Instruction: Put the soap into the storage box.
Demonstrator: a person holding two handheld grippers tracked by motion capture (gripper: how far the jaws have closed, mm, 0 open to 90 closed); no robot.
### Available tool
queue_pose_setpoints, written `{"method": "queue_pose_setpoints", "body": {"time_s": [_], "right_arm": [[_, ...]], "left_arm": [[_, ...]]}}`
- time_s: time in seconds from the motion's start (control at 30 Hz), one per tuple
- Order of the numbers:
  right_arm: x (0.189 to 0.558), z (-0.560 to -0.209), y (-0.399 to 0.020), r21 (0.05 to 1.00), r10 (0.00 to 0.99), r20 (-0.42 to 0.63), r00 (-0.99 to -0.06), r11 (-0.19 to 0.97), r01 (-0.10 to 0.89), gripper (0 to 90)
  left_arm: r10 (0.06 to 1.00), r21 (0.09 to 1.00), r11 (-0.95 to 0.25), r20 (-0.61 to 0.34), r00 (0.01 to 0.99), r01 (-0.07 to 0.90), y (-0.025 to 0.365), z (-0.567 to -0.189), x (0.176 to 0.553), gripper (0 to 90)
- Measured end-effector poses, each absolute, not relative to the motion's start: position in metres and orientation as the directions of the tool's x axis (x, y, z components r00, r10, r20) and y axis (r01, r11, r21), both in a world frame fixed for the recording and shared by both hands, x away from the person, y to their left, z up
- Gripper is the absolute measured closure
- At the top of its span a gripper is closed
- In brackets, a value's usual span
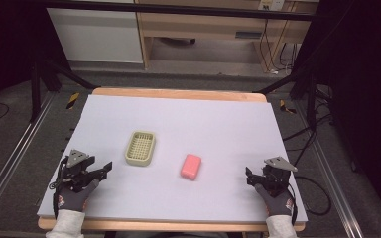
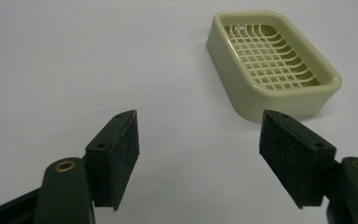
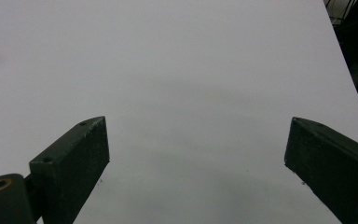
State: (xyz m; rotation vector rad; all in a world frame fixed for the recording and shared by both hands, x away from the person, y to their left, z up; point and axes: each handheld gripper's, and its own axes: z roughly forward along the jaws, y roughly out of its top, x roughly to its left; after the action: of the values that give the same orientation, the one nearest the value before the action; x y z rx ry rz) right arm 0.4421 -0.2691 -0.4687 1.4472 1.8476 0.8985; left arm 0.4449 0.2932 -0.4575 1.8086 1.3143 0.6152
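On bench (image 1: pixel 178 119) mid, pink soap (image 1: pixel 191 166) right of empty soap dish (image 1: pixel 140 148); left claw (image 1: pixel 105 168) and right claw (image 1: pixel 248 177) parted, holding nothing, ready to load.

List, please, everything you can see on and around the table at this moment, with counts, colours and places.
soap dish: one, pale yellow-green with a grid floor, empty, left of the table's middle; also ahead of the left gripper in its own view.
soap bar: one, pink, lying on the mat right of the soap dish, apart from it.
mat: one, pale lilac-white, covering the table top.
table: one, light wood edge showing round the mat.
cabinet: one, light wood, on the floor beyond the table.
left gripper: one, black, near the mat's left front corner, jaws open, nothing between them.
right gripper: one, black, near the right front corner, jaws open, nothing between them.
gloved hands: two, grey gloves, each holding a gripper.
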Motion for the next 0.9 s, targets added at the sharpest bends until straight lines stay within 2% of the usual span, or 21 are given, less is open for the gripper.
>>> {"method": "queue_pose_setpoints", "body": {"time_s": [0.9], "right_arm": [[0.442,-0.469,-0.267,0.806,0.978,-0.062,-0.198,0.166,0.569,6.1]], "left_arm": [[0.913,0.842,-0.170,-0.061,0.403,0.512,0.272,-0.449,0.438,25.3]]}}
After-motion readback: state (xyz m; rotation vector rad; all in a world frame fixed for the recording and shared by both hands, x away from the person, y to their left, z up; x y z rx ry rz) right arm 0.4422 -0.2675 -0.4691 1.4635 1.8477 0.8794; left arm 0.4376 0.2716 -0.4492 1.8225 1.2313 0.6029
